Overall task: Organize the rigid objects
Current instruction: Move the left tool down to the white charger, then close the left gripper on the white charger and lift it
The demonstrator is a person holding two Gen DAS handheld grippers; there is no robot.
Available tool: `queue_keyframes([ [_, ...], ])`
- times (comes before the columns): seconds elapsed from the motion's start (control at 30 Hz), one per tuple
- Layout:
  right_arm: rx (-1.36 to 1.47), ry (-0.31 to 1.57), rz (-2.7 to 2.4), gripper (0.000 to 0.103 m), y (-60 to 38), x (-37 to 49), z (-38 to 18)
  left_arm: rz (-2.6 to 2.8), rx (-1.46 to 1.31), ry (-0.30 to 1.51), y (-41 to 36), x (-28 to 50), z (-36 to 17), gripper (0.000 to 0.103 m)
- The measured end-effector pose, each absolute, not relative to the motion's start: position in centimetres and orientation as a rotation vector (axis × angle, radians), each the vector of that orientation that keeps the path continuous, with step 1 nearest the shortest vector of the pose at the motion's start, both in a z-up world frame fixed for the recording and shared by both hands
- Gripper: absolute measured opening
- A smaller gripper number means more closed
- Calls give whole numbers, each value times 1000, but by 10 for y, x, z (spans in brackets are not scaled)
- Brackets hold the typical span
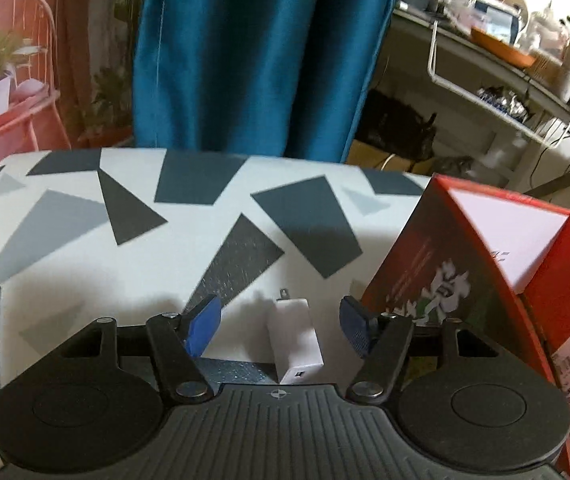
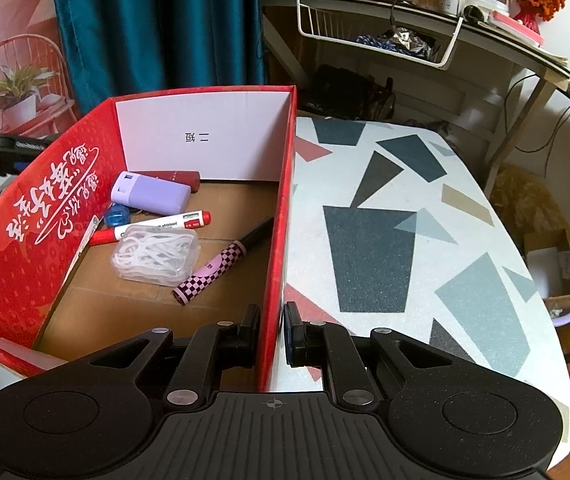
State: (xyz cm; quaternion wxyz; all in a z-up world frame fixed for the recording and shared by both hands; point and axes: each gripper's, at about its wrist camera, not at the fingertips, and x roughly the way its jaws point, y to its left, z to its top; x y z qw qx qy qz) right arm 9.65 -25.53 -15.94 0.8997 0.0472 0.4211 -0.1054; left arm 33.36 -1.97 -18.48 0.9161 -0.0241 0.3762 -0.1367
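Several items lying inside red cardboard box (image 2: 61, 208); white plug charger (image 1: 295, 340) remaining on bench (image 1: 85, 272), sitting between left gripper (image 1: 281, 326) pads, untouched; right gripper (image 2: 272, 334) pinching box wall.

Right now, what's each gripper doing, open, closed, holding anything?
Left gripper: open, white charger between its jaws, not gripped.
Right gripper: shut on the red box wall.

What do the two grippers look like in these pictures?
Both are black plastic with round discs, silver rivets, a ribbed grey base and a small crosshair mark. The left gripper has blue pads on its fingers. The right gripper has dark fingers. No cables or sleeves show.
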Motion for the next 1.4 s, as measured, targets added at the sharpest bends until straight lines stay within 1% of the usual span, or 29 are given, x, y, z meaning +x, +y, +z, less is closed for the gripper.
queue_keyframes([
  [0.07,96,871,-219,11,-255,97,-159,-264,-32,778,-27,336,-189,67],
  [0.2,89,868,-217,12,-255,96,-159,-218,19,810,-42,338,-203,53],
  [0.27,90,868,-212,12,-256,96,-159,-199,35,823,-47,338,-210,48],
  [0.3,91,869,-211,12,-256,96,-159,-189,42,825,-48,338,-212,42],
  [0.43,93,867,-208,12,-256,96,-159,-188,49,813,-43,333,-213,33],
  [0.8,97,870,-209,12,-257,97,-160,-202,87,768,-44,333,-219,33],
  [0.9,98,870,-209,12,-257,97,-161,-236,78,754,-41,331,-219,24],
  [1.13,97,873,-212,12,-257,98,-161,-272,89,738,-31,316,-216,24],
  [1.4,96,875,-213,12,-257,98,-162,-289,109,724,-18,298,-200,24],
])
